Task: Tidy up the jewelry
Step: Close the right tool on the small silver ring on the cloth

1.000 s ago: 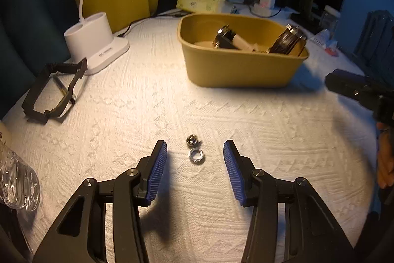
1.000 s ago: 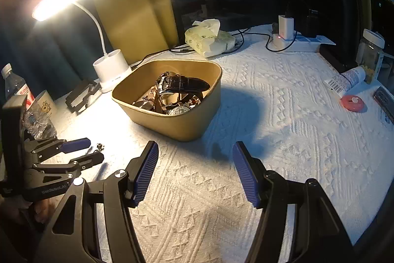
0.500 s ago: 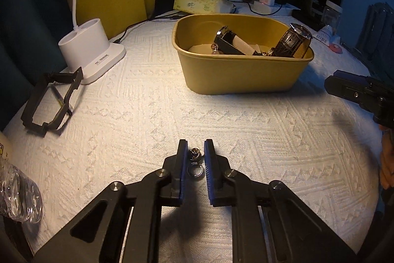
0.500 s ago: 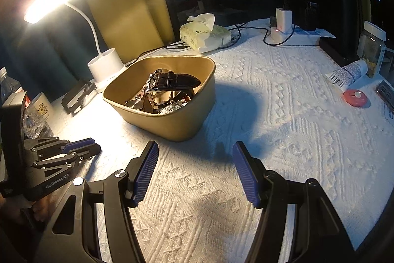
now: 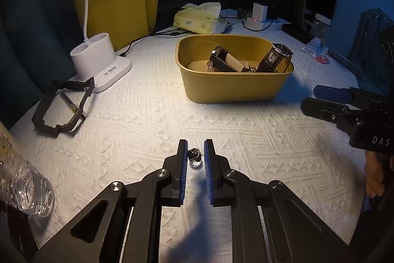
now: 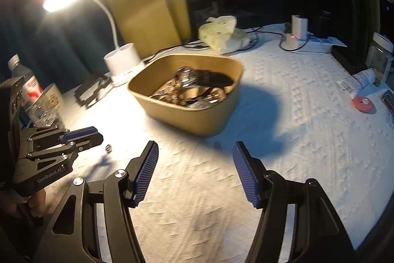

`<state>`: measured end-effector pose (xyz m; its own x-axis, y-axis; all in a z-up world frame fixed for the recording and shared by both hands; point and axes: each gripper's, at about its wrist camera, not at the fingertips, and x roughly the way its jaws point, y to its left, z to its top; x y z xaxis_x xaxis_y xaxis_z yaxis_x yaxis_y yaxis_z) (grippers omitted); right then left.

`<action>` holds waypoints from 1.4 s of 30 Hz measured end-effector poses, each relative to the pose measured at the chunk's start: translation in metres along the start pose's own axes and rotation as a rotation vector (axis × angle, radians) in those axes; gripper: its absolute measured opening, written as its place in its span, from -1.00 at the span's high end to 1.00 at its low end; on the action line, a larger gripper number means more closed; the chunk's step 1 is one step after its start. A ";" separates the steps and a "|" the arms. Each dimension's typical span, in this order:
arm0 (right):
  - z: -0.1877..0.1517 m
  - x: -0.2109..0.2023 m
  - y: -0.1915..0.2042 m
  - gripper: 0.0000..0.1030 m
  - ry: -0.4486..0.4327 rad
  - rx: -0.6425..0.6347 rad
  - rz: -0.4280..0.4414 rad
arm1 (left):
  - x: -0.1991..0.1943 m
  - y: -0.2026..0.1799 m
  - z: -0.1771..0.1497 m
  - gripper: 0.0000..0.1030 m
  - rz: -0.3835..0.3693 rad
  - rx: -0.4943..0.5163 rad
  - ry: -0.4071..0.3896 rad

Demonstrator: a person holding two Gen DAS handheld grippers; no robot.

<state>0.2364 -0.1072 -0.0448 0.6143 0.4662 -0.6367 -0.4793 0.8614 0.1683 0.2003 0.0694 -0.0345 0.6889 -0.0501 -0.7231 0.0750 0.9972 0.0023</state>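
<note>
between the blue ribbed pads of the left gripper [image 5: 195,159] a small silver earring with a round bead and a ring-shaped part [image 5: 194,157] is seen, the jaws being closed in narrowly around it; from the left wrist view a sliver of gap shows on either side, so whether the pads actually press on it cannot be told. in the right wrist view the same small bead [image 6: 108,148] appears just past the tips of the left gripper [image 6: 94,137], close above or on the white textured tablecloth [image 5: 246,139]; which of the two cannot be told. farther back on the cloth a tan rounded-rectangular paper tub [image 5: 234,88] is set, and in it dark-strapped wristwatches with metal cases [image 5: 274,58] and other jewellery are piled. the right gripper [image 6: 195,173] is held over bare cloth in front of the tub, its blue pads standing well apart with nothing between them; it is also seen at the right edge of the left wrist view [image 5: 327,102], with part of a hand [image 5: 374,174] below it. to the left of the tub a white desk lamp with a pen-holder base and a curved neck [image 5: 98,61] is lit, and a black open rectangular plastic frame [image 5: 61,107] lies just beside its base. a clear plastic water bottle [image 5: 22,186] is seen at the near left edge. behind the tub a yellow-green soft pack of tissues [image 5: 199,19] and a white charger block on a white power strip [image 5: 258,14] are placed, with black cables running near them.
</note>
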 end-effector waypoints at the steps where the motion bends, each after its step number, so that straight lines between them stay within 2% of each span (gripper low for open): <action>1: -0.001 0.000 0.005 -0.22 0.004 -0.008 0.008 | -0.003 0.002 -0.002 0.71 0.000 -0.003 -0.002; 7: -0.006 0.005 0.038 -0.22 0.020 -0.073 0.046 | -0.021 0.020 -0.016 0.71 -0.005 -0.038 -0.019; 19: -0.008 0.039 0.100 -0.20 0.086 -0.200 0.107 | -0.034 0.052 -0.033 0.71 -0.018 -0.103 -0.029; 28: -0.004 0.071 0.122 0.29 0.141 -0.247 0.109 | -0.035 0.060 -0.034 0.71 -0.037 -0.130 -0.035; 30: -0.005 0.077 0.123 0.43 0.163 -0.257 0.108 | -0.033 0.060 -0.035 0.71 -0.040 -0.135 -0.032; 32: -0.004 0.079 0.124 0.65 0.168 -0.258 0.104 | -0.032 0.061 -0.035 0.71 -0.041 -0.138 -0.031; 34: -0.003 0.080 0.123 0.76 0.169 -0.263 0.092 | -0.032 0.062 -0.035 0.71 -0.040 -0.142 -0.030; 42: -0.002 0.072 0.121 0.77 0.132 -0.267 0.085 | -0.036 0.060 -0.033 0.71 -0.025 -0.132 -0.041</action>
<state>0.2213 0.0298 -0.0715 0.4860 0.4892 -0.7243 -0.6842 0.7285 0.0329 0.1562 0.1330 -0.0315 0.7168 -0.0748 -0.6932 -0.0009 0.9941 -0.1081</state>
